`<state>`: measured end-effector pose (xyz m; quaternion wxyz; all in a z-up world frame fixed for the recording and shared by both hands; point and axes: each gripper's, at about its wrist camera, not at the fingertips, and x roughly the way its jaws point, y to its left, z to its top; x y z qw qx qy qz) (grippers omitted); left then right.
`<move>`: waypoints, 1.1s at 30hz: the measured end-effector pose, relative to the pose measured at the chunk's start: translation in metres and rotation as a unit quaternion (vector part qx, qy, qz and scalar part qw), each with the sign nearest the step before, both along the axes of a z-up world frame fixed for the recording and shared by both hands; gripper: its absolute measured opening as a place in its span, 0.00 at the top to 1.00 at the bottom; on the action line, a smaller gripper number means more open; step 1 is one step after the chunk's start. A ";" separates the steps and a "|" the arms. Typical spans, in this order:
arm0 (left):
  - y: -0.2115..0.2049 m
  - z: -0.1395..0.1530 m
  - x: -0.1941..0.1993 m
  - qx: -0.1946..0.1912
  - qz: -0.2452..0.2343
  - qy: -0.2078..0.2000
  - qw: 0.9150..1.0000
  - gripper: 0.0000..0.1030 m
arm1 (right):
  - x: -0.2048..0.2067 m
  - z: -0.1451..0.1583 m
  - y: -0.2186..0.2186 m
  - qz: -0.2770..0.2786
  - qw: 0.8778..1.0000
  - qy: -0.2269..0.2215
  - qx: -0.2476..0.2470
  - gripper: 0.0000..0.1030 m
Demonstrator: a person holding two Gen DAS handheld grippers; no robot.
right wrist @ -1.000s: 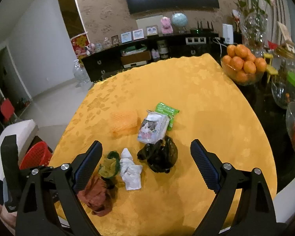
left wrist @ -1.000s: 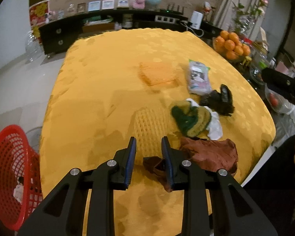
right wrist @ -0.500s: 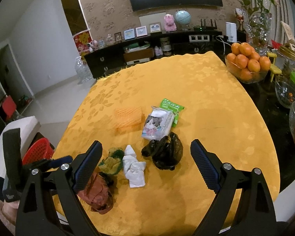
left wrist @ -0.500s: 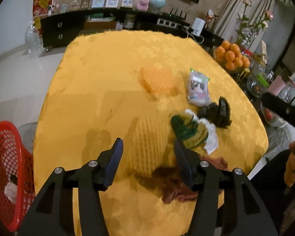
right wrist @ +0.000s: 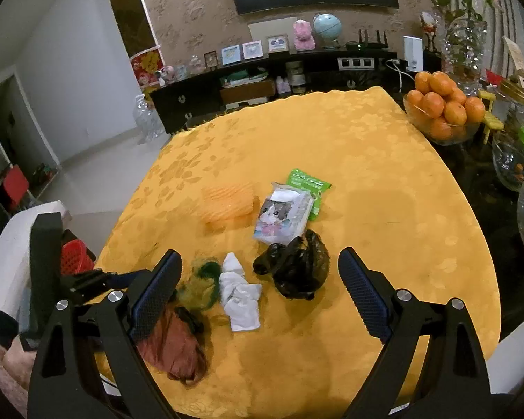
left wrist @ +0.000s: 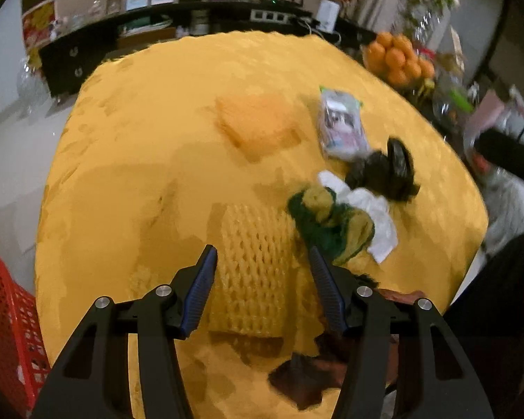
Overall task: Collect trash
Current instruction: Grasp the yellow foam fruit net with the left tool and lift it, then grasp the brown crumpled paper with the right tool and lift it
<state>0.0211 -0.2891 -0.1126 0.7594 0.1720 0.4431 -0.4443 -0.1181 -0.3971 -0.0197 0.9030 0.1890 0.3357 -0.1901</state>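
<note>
Trash lies on the yellow tablecloth point(right wrist: 366, 174). My left gripper point(left wrist: 262, 251) hovers over a yellow foam net point(left wrist: 255, 262); its jaws are closing, the net lies between them, and the pads are off it. A brown wrapper point(left wrist: 314, 377) lies under its right finger. A green-yellow net point(left wrist: 328, 216), white tissue point(left wrist: 377, 220), black bag point(left wrist: 384, 171), cat-print packet point(left wrist: 339, 125) and orange foam net point(left wrist: 258, 122) lie beyond. My right gripper point(right wrist: 258, 255) hangs wide open above the tissue point(right wrist: 241, 296) and black bag point(right wrist: 297, 269), holding nothing.
A red mesh basket point(left wrist: 7, 321) stands on the floor off the table's left side. A bowl of oranges point(right wrist: 443, 111) and glass bowls point(right wrist: 513, 160) crowd the dark table edge on the right. A green packet point(right wrist: 307, 185) sits behind the cat-print one.
The left gripper's jaws spread from nearly shut to wide, and it moved forward and down over the yellow foam net. The right gripper stayed put.
</note>
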 end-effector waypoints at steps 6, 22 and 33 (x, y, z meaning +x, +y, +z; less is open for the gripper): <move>0.006 -0.003 0.002 -0.012 0.007 0.014 1.000 0.77 | 0.001 0.000 0.001 0.001 1.000 0.001 -0.001 0.14; 0.047 0.030 0.017 -0.059 0.077 0.000 0.995 0.89 | 0.018 -0.013 0.048 0.131 0.991 0.002 0.007 0.14; 0.083 0.057 0.028 -0.086 0.129 -0.029 0.988 0.89 | 0.038 -0.043 0.100 0.229 0.970 0.076 -0.019 0.14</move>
